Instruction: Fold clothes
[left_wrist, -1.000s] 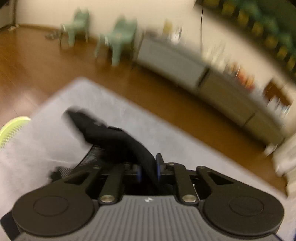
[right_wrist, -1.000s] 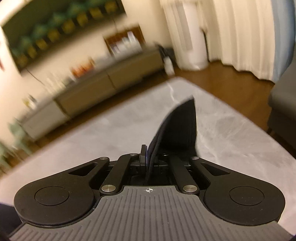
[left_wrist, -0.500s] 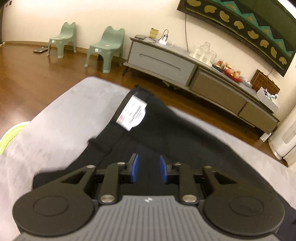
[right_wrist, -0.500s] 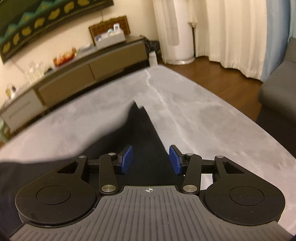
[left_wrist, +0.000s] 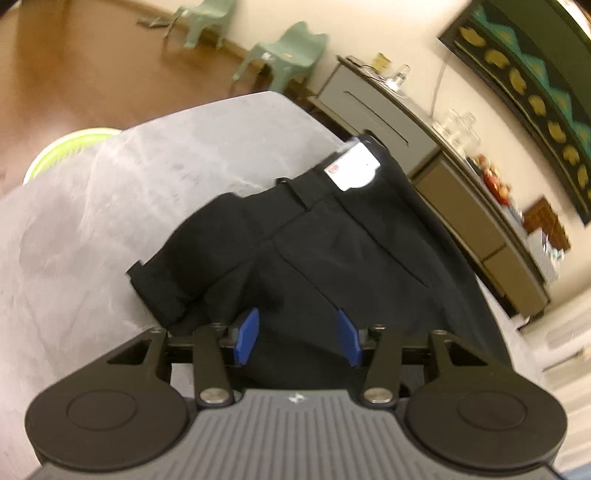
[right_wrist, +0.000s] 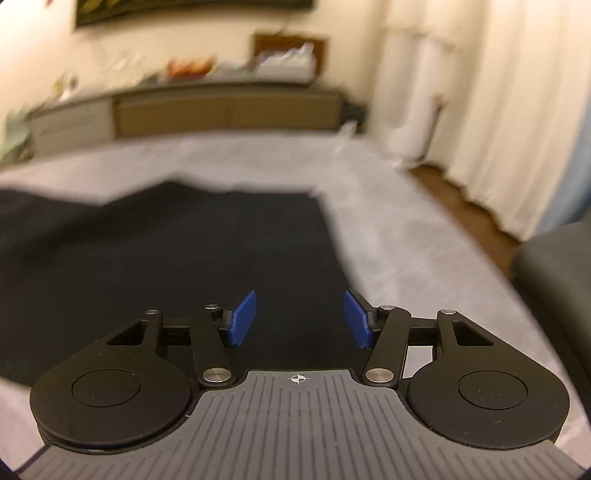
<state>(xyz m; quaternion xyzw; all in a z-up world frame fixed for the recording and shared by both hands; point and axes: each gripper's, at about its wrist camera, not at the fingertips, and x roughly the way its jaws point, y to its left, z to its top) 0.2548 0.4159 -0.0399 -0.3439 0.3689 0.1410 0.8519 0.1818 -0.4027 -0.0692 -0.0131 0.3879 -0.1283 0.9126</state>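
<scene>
Since one second ago both your grippers have let go of the black fabric trousers (left_wrist: 332, 240), which lie flat on the grey soft mat (left_wrist: 110, 206). Your left gripper (left_wrist: 297, 338) and right gripper (right_wrist: 299, 319) stand wide apart, holding nothing.

Black trousers (left_wrist: 332, 236) spread flat

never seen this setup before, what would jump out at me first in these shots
The black trousers spread flat on the grey rug dominate both views, with a white tag bright at the waistband end. In front of each camera sit blue-padded jaws standing wide apart: the left gripper over the upper, waist part, the right gripper over a trouser leg. Neither holds any cloth.
</scene>
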